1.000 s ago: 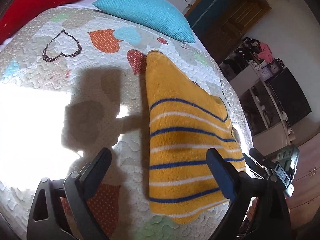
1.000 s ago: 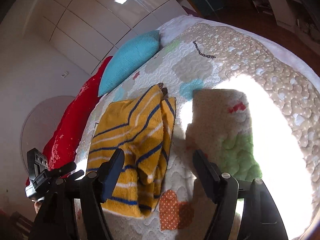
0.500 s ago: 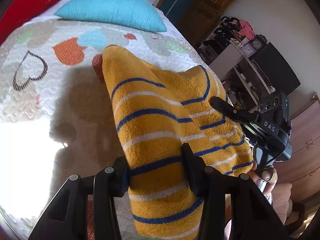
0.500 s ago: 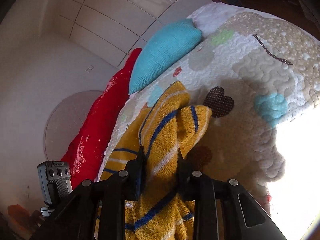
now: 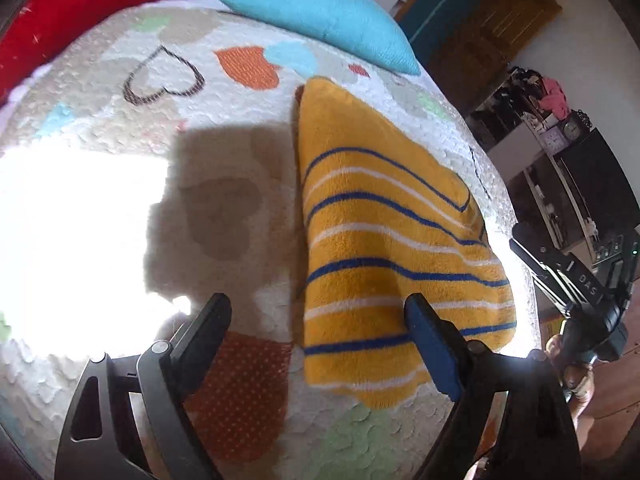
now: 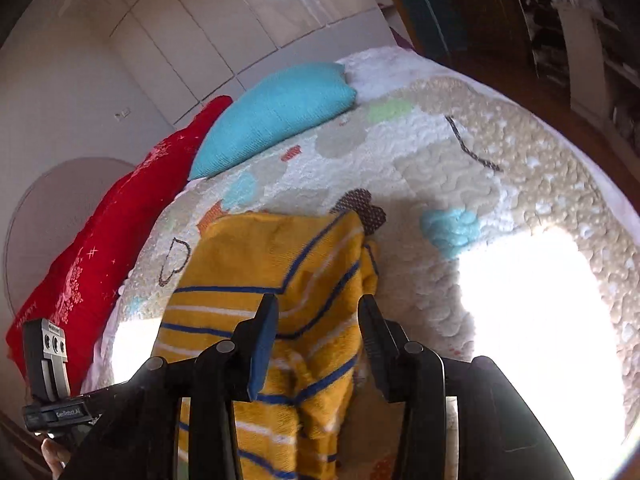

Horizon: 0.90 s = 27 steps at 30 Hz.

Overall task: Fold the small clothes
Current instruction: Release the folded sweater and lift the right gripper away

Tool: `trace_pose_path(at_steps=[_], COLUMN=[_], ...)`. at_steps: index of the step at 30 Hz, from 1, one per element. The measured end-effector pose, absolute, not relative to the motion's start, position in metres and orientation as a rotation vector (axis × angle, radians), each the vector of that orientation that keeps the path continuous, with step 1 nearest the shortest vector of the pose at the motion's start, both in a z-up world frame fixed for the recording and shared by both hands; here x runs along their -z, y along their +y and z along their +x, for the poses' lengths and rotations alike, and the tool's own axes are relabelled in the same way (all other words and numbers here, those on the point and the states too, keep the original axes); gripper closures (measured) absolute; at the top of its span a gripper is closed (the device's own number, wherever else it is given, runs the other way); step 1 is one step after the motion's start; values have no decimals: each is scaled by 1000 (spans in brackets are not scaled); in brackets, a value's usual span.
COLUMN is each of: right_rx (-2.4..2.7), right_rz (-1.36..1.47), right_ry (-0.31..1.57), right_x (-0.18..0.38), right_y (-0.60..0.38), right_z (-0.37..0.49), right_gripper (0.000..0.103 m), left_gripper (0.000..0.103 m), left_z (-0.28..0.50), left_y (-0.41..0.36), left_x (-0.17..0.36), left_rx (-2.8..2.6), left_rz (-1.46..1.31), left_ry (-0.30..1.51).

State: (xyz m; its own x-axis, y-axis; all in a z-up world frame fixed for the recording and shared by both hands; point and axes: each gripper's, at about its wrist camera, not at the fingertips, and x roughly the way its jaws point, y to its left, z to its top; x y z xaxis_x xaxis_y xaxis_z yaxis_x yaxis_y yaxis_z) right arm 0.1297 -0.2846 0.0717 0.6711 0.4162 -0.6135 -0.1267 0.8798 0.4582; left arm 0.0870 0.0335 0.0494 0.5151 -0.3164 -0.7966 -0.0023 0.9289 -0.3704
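- The towel [image 5: 384, 248] (yellow, blue and white stripes) lies folded on the quilt [image 5: 168, 128], near the blue pillow [image 5: 320, 16].
- The left gripper [image 5: 318, 320] is spread wide and holds nothing; its right finger overlaps the towel's near edge.
- The right gripper [image 6: 318, 316] is partly open above the towel's folded edge, gripping nothing.

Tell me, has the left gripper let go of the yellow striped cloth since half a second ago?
Yes. The left gripper has opened and backed off; the cloth lies flat on the quilt.
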Motion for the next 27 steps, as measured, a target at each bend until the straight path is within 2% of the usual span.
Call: trace_pose_path(at_steps=[3, 5, 9, 13, 15, 19, 27], right_rx=[-393, -458, -381, -330, -310, -310, -334], right_rz=[324, 314, 298, 327, 297, 253, 196], right_ry=[738, 778, 903, 864, 842, 809, 783], right_x=[-89, -78, -33, -44, -53, -67, -79], right_y=[-256, -239, -230, -238, -234, -223, -190], right_z=[104, 96, 91, 67, 51, 21, 15], right_gripper=[58, 58, 61, 59, 58, 51, 51], left_gripper=[16, 15, 2, 0, 0, 0, 0], left_z=[53, 30, -14, -48, -59, -70, -77], left_y=[42, 48, 56, 64, 67, 52, 23], left_x=[-76, -94, -130, -151, -152, -144, -111], left_rx=[111, 46, -134, -238, -190, -205, -159], left_rz=[-285, -243, -135, -116, -161, -133, -63], left_ry=[911, 830, 635, 503, 505, 557, 744])
